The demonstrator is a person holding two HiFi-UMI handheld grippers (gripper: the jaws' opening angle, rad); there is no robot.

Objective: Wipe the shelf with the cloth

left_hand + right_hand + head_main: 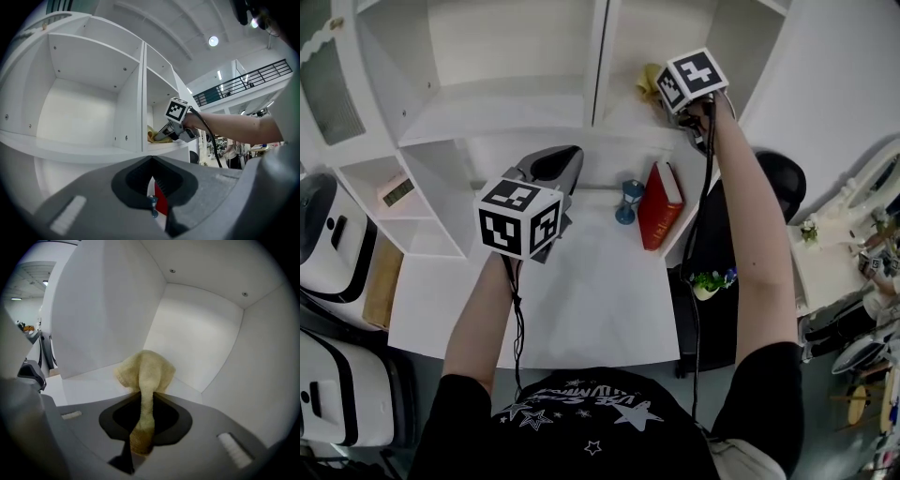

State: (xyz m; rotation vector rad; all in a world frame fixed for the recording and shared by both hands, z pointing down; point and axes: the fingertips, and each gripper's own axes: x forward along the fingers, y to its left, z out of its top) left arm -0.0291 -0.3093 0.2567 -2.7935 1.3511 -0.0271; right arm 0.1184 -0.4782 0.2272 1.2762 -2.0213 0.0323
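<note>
one cloth in right gripper, on shelf; book, hourglass below.

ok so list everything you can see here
white wooden shelf unit: one, white, above the desk
yellow terry cloth: one, yellow, upper right compartment
red hardback book: one, red, leaning at the desk's back right
blue hourglass: one, blue, left of the book
small beige box with a dark panel: one, left side cubby
white desk top: one, white, below the shelves
small potted plant: one, green, right of the desk
white and black machines: two, far left
left gripper: grey, jaws together, empty
right gripper: grey, clamped on the cloth
forearms: two, bare
</note>
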